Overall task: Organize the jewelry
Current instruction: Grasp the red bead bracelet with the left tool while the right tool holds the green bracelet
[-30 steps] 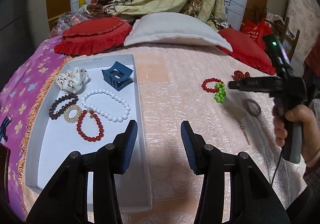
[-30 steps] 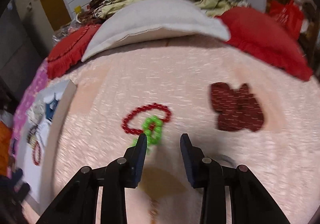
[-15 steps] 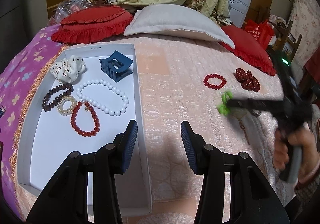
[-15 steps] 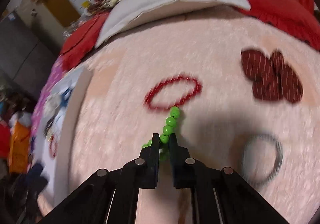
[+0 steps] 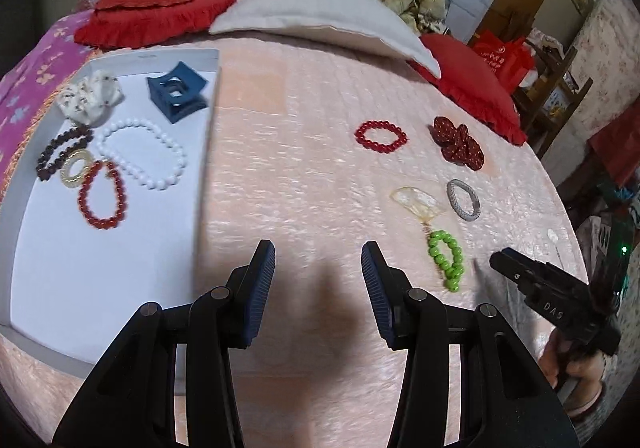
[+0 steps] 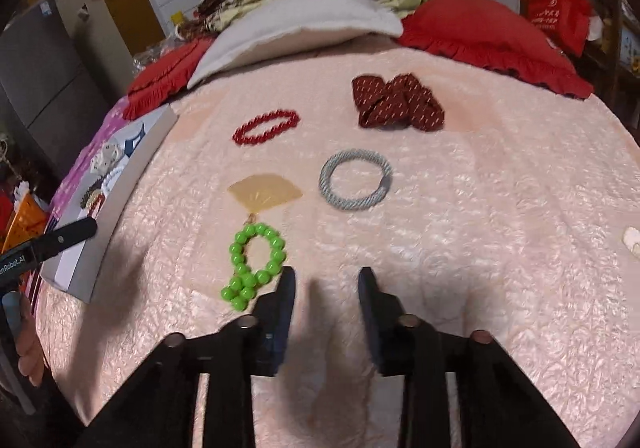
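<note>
Since half a second earlier, the green bead bracelet [image 6: 252, 264] had left your right gripper [image 6: 326, 280] and lay on the pink quilted bedspread [image 5: 304, 176], just below the translucent fan-shaped hair clip [image 6: 265, 192], no longer hanging from closed tips as before. Your right gripper's jaws were opening, with nothing between them; the bracelet lay just beside the left fingertip, and I could not tell whether it touched.

The bedspread covered the bed, with a white pillow [image 5: 320, 12] and red ruffled cushions [image 5: 156, 12] at its head. On its left side lay the white tray [image 5: 72, 256]. In it you had a white pearl necklace [image 5: 144, 152], a navy claw clip [image 5: 176, 96], a white spotted scrunchie [image 5: 88, 98], a red bead bracelet [image 5: 102, 196], a dark maroon bead bracelet [image 5: 60, 154] and a pale yellow coil hair tie [image 5: 76, 170]. The coil tie lay between the two bracelets, touching them.

Loose on the bedspread to the right were a dark red spotted scrunchie [image 6: 398, 102], a grey woven hair tie [image 6: 355, 180], and a second red bead bracelet [image 6: 266, 127], apart from one another.

Your left gripper [image 5: 318, 260] hovered over bare bedspread just right of the tray, its jaws partly open and holding nothing.
</note>
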